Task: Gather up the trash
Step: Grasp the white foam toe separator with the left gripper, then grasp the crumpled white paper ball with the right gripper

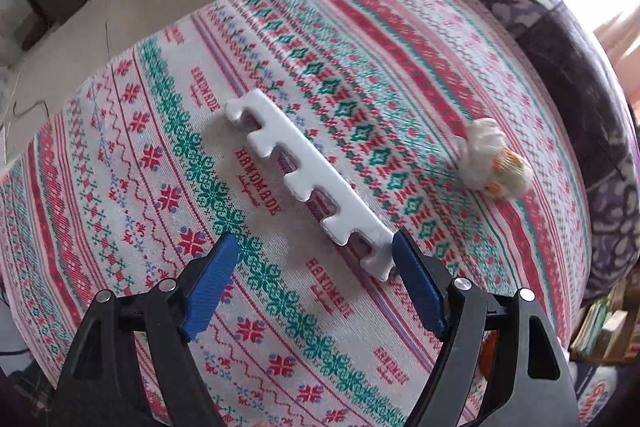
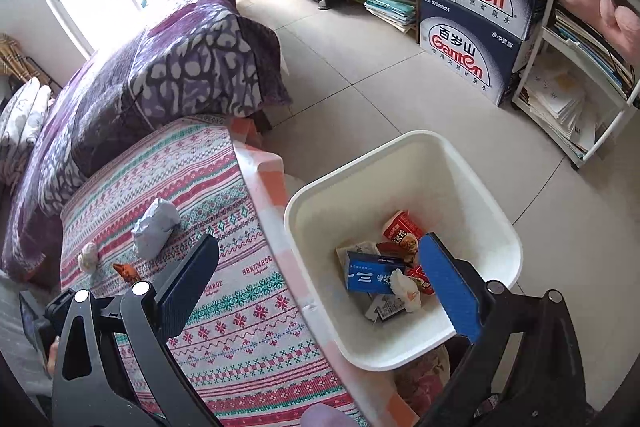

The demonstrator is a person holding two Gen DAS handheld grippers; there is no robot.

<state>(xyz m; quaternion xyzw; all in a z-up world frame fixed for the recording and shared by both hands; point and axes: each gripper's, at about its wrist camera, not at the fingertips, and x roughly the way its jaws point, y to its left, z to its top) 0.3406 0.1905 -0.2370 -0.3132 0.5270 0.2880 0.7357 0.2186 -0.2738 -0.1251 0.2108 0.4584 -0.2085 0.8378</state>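
Left gripper (image 1: 314,259), jaws spread and empty, nears a white notched foam strip (image 1: 306,183): light, stiff yet crushable, probably best pinched across its near end.

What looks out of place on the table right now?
Trash on the patterned tablecloth: a white notched foam strip lying diagonally and a crumpled tissue wad. Right view adds crumpled paper. Nothing spilled.

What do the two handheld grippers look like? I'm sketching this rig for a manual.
Both the left gripper and right gripper have black angular plastic frames with silver round pivot bolts. Their fingers are flat, ribbed blue pads. No cables, markings or sleeves show.
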